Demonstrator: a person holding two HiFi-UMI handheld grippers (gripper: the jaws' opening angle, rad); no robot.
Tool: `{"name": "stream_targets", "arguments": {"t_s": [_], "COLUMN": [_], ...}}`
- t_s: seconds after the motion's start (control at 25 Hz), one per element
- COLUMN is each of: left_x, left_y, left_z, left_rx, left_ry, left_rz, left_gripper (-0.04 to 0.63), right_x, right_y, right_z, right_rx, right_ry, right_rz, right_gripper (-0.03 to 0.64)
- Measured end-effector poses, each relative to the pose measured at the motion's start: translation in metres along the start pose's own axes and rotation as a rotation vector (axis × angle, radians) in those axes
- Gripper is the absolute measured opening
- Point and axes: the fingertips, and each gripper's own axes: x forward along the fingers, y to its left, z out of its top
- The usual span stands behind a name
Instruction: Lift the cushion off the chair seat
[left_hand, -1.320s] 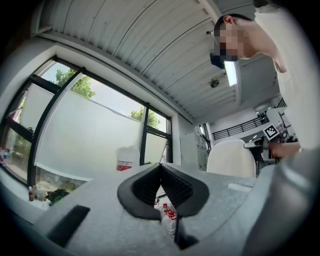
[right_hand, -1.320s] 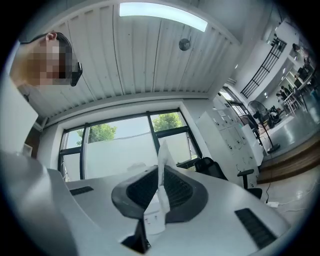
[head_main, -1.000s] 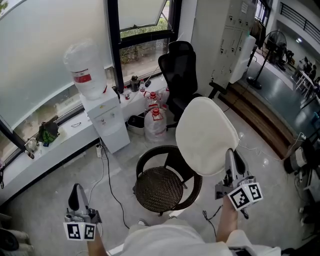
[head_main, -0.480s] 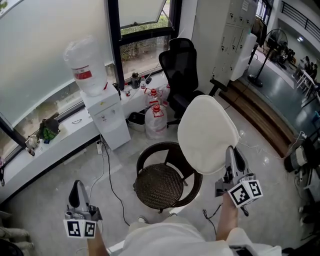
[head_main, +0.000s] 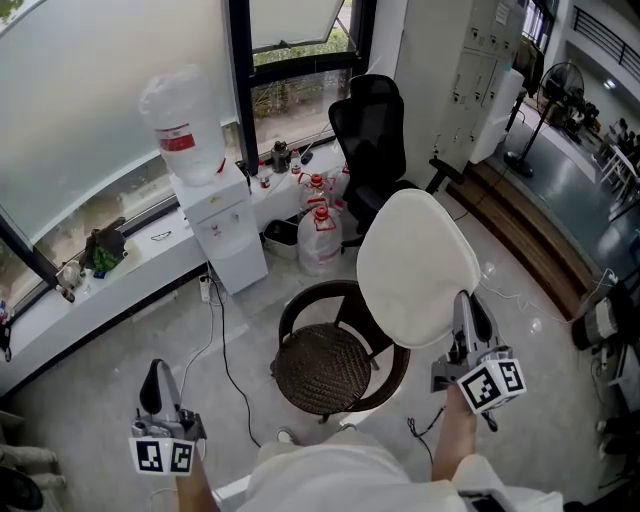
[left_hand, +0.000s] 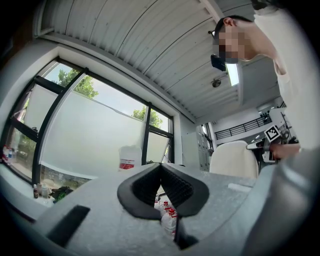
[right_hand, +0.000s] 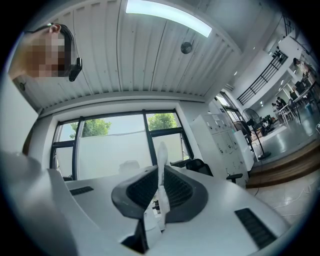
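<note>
White and smooth, the oval cushion (head_main: 418, 268) hangs tilted in the head view. It is clear of the round chair (head_main: 290, 322), which has a dark rim and a brown woven seat and sits below and to the cushion's left. The right gripper (head_main: 468, 305) pinches the cushion's lower right edge. The grey left gripper (head_main: 153, 375) is low at the left, well apart from both.

In the left gripper view its black ribbed pads (left_hand: 145, 187) meet at the tips with nothing between them, and the cushion shows pale at the right.

In the right gripper view the ribbed pads are pressed onto a thin white fold of the cushion, which stands edge-on between them.
</note>
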Motion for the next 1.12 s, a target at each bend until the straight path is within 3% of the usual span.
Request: {"name": "stream_targets", "arguments": {"t_s": [1.12], "left_x": [-0.017], "left_y": [0.007], "left_z": [0.007], "left_rx": [0.002], "left_ry": [-0.016], "left_rz": [0.018], "left_gripper": [0.015], "right_x": [0.000], "right_y": [0.019], "right_z": [0.003], "right_rx": [-0.020], "right_ry": [-0.013], "right_rz": [0.032], "right_gripper": [0.038]}}
